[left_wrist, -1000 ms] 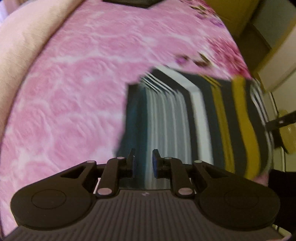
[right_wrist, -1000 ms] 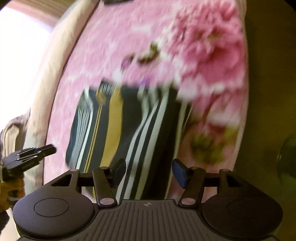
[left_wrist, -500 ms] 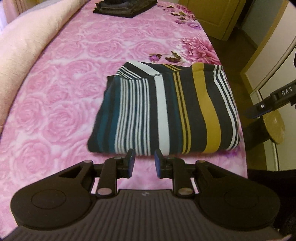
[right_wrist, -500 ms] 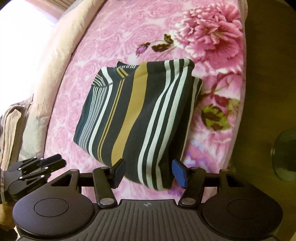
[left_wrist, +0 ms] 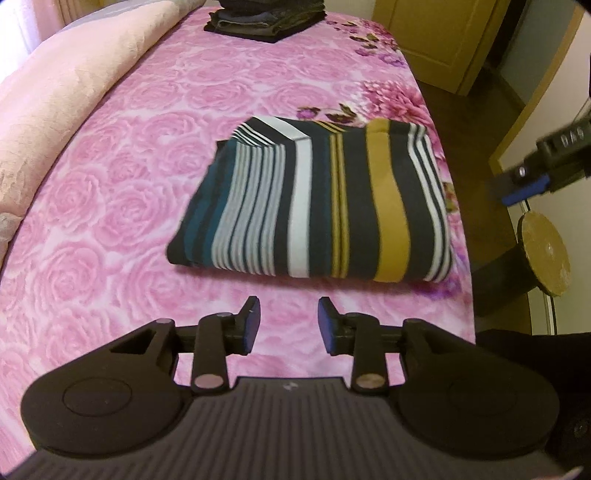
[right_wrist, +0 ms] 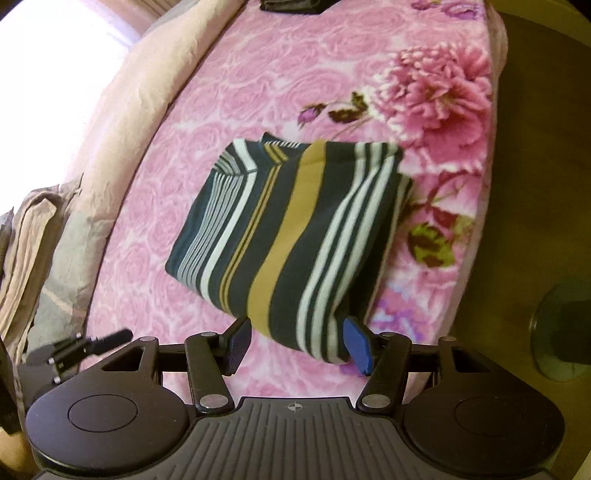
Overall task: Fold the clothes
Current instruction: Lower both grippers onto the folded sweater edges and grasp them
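Our left tongs (left_wrist: 288, 321) hang above bare bedspread (left_wrist: 122, 206) just short of the folded shirt (left_wrist: 317, 206), their jaws parting with nothing between them, which we read as letting go of a finished fold. Our right tongs (right_wrist: 297, 343) stand with jaws spread; the near corner of the shirt (right_wrist: 291, 229) shows between the fingertips, but the pads do not seem to press on it, so we take them as empty. The striped shirt lies as a neat rectangle on the pink flowered bedspread, close to the edge of the bed beside the wooden floor (right_wrist: 535, 184). At the far end sits a dark pile of folded clothes (left_wrist: 266, 18), likely where this one belongs next. A pale quilt (left_wrist: 66, 85) runs along the other side.
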Action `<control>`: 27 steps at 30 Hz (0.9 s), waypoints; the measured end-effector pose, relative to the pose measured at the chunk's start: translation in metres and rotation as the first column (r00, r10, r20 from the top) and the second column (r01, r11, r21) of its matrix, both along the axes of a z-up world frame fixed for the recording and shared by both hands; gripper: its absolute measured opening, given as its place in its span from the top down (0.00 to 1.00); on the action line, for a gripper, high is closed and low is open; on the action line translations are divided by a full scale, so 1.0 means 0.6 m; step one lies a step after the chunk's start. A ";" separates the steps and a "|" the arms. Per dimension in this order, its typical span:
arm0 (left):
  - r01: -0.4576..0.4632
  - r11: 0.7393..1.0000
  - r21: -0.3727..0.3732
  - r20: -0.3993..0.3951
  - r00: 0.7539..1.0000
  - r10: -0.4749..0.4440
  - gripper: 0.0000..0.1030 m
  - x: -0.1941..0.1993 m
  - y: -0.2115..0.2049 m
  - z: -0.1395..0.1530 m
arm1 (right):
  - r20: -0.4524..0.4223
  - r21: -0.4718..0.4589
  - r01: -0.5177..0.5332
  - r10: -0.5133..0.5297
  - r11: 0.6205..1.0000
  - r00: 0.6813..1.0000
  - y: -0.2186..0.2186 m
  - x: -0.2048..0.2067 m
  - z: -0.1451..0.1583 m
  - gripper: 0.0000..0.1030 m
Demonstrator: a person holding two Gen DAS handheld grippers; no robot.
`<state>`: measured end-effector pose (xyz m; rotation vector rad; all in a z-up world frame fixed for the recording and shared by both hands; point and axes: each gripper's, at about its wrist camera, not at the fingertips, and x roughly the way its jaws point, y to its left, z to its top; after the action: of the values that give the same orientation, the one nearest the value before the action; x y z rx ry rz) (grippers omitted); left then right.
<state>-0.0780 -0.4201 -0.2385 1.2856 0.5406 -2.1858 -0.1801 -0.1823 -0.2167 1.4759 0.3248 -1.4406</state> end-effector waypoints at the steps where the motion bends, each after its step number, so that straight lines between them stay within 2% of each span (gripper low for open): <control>1: 0.006 1.000 0.002 0.002 1.000 -0.006 0.71 -0.008 0.007 -0.001 | -0.002 0.004 0.010 -0.010 1.000 1.000 0.005 -0.005 0.001 0.43; 5: 0.023 1.000 0.007 0.008 1.000 -0.023 0.69 -0.041 0.030 -0.007 | -0.007 0.010 0.027 -0.027 1.000 1.000 0.021 -0.034 0.006 0.43; 8: 0.001 1.000 0.021 -0.003 1.000 -0.001 0.65 -0.063 0.040 -0.009 | -0.018 0.016 0.022 -0.022 1.000 1.000 0.017 -0.061 0.004 0.42; 9: -0.007 1.000 0.024 -0.004 1.000 0.007 0.63 -0.071 0.042 -0.010 | -0.023 0.015 0.018 -0.017 1.000 1.000 0.012 -0.072 0.002 0.29; 11: -0.022 0.999 0.033 0.005 1.000 0.022 0.62 -0.087 0.043 -0.016 | -0.031 0.013 0.009 -0.008 1.000 0.999 0.003 -0.093 -0.003 0.13; 16: -0.057 0.998 0.042 0.052 0.997 0.055 0.62 -0.130 0.033 -0.039 | 0.041 -0.013 -0.050 0.050 0.999 0.998 -0.044 -0.132 -0.048 0.13; 20: -0.040 0.999 0.012 0.077 0.996 0.039 0.62 -0.173 0.013 -0.048 | 0.090 -0.070 -0.042 0.048 0.997 0.995 -0.081 -0.163 -0.108 0.13; 23: -0.004 1.000 0.001 0.091 0.996 0.004 0.60 -0.212 -0.011 -0.060 | 0.120 -0.111 -0.006 0.019 0.994 0.993 -0.101 -0.187 -0.155 0.13; 27: 0.014 1.000 0.020 0.118 0.993 -0.016 0.58 -0.250 -0.050 -0.095 | 0.197 -0.076 0.062 -0.046 0.995 0.979 -0.114 -0.218 -0.230 0.13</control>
<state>-0.2279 -0.4500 -0.2953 1.4240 0.5076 -2.1051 -0.3108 -0.2508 -0.3546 1.5542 0.1034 -1.3229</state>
